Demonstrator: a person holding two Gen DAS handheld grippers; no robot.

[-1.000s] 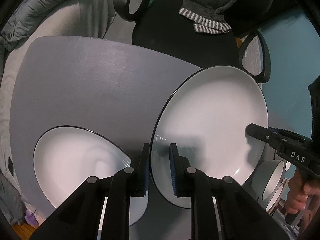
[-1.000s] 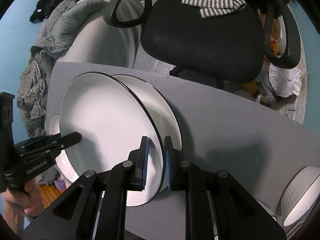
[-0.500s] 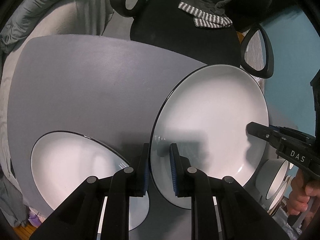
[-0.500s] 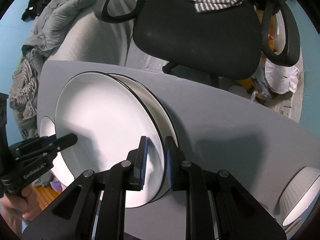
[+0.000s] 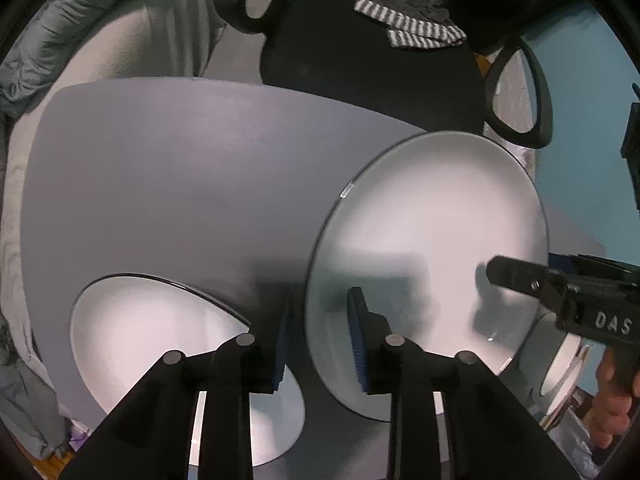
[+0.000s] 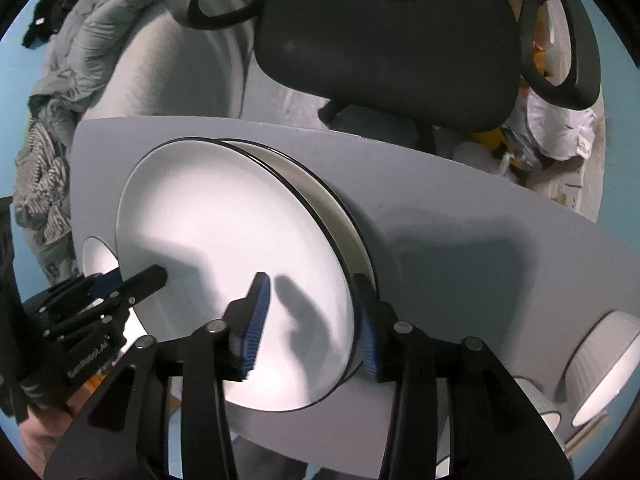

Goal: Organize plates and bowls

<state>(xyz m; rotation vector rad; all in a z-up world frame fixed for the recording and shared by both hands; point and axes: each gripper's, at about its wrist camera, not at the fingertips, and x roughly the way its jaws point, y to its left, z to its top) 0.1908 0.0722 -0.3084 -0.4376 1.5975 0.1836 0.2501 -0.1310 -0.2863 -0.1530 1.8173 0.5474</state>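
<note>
Over the table: we see both grippers aimed steeply down at a gray table [image 5: 168, 184] with a black office chair [image 6: 384, 28] at 12 o'clock beyond it.
Left gripper [image 5: 318, 332]: points straight down; its jaws are opening, the top plate's rim between the pads, which no longer press it.
Right gripper [image 6: 310, 324]: tilted a little off vertical; its jaws are opening, well apart, straddling the opposite rim untouched.
Top plate [image 6: 232, 280]: white, dark-rimmed, lying on a second plate [image 6: 340, 216] that peeks out at 2 o'clock.
Third plate [image 5: 160, 328]: flat on the table at 8 o'clock in our left view.
Bowls [image 6: 600, 360]: white, at 4 o'clock in our right view.
</note>
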